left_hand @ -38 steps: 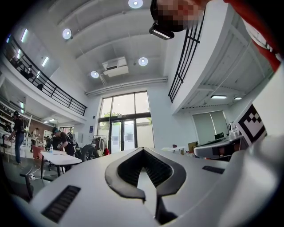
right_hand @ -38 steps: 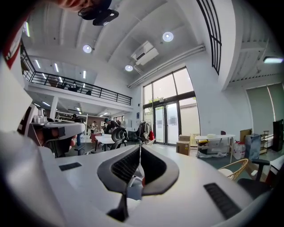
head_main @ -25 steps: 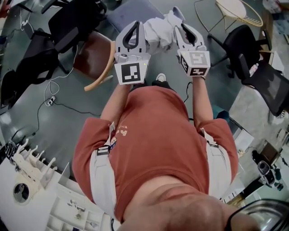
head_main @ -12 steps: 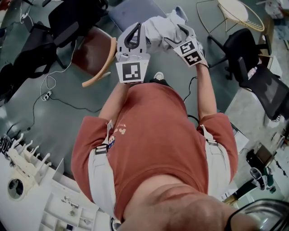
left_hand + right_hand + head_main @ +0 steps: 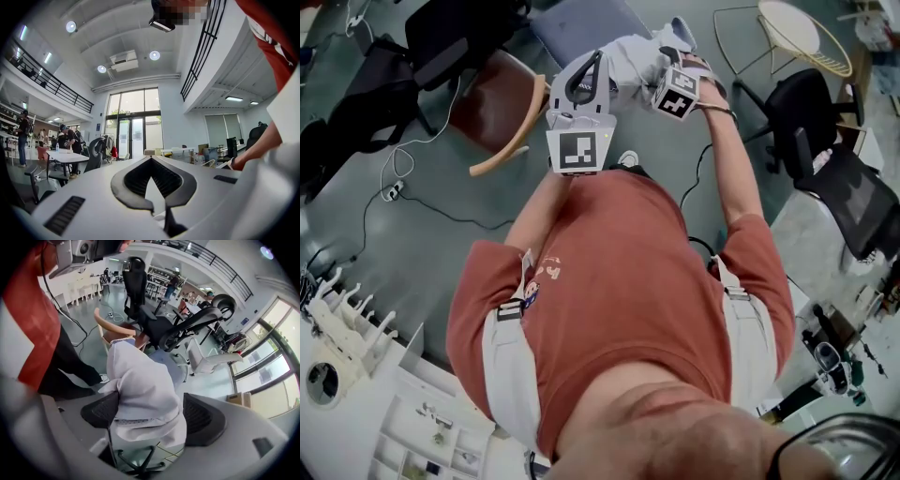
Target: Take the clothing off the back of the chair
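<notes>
Presently: garment (image 5: 630, 58), pale, likely soft, light, limp; draped over chair (image 5: 581, 23) back at 12 o'clock. Right tongs (image 5: 150, 416) just opened wide, straddling its bunched top fold, not pinching. Left tongs (image 5: 158, 213) closed, empty. Best hold, probably: that thick fold

white clothing (image 5: 140, 385), rust-red shirt (image 5: 628, 281), grey-green floor (image 5: 422, 253)

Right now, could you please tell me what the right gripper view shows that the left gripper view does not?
Only the right gripper view: the white garment draped on the chair, between the fingers of the right gripper, which have just been opening. Only the left gripper view: the fingers of the left gripper shut on nothing, facing glass doors. Both: the person's red shirt.
</notes>
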Available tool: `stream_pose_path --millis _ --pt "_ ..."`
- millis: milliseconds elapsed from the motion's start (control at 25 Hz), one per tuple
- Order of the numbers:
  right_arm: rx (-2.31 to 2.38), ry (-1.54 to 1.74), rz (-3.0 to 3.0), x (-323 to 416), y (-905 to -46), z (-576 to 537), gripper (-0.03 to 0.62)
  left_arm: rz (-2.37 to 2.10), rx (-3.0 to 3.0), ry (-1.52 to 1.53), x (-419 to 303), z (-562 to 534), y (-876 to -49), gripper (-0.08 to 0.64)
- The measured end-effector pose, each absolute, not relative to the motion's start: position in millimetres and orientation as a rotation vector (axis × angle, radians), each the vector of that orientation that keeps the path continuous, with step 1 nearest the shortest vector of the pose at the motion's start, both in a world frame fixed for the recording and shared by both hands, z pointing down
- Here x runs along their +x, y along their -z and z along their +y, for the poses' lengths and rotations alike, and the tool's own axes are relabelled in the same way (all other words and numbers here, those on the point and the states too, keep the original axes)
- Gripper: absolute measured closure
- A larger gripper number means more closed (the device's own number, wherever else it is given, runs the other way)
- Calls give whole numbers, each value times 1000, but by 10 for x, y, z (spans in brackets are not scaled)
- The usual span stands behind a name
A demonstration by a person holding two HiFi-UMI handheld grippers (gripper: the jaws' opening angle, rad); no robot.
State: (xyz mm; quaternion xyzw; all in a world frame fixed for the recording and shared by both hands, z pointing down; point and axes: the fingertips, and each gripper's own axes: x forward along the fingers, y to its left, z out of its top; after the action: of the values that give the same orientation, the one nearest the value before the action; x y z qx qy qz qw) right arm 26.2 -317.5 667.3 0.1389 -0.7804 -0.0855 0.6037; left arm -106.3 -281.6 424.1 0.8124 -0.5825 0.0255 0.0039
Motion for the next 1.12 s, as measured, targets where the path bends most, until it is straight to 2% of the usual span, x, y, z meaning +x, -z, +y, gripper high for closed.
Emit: stream_pose_path --millis 320,600,840,1120 --pt "256 229 -1670 293 -7020 -3297 196 -1841 2525 -96 -1121 -2824 -4274 546" --pt "343 412 -1619 185 -6954 -3491 200 -1839 2518 -97 -1138 -2820 -4311 546" --pt "307 445 -1602 219 -6840 -3475 356 -1831 2568 8 -1100 -2809 -4327 546" --pt "323 500 -1608 256 -6671 -3390 410 -1823 2538 -3 -1118 -2746 -4418 546"
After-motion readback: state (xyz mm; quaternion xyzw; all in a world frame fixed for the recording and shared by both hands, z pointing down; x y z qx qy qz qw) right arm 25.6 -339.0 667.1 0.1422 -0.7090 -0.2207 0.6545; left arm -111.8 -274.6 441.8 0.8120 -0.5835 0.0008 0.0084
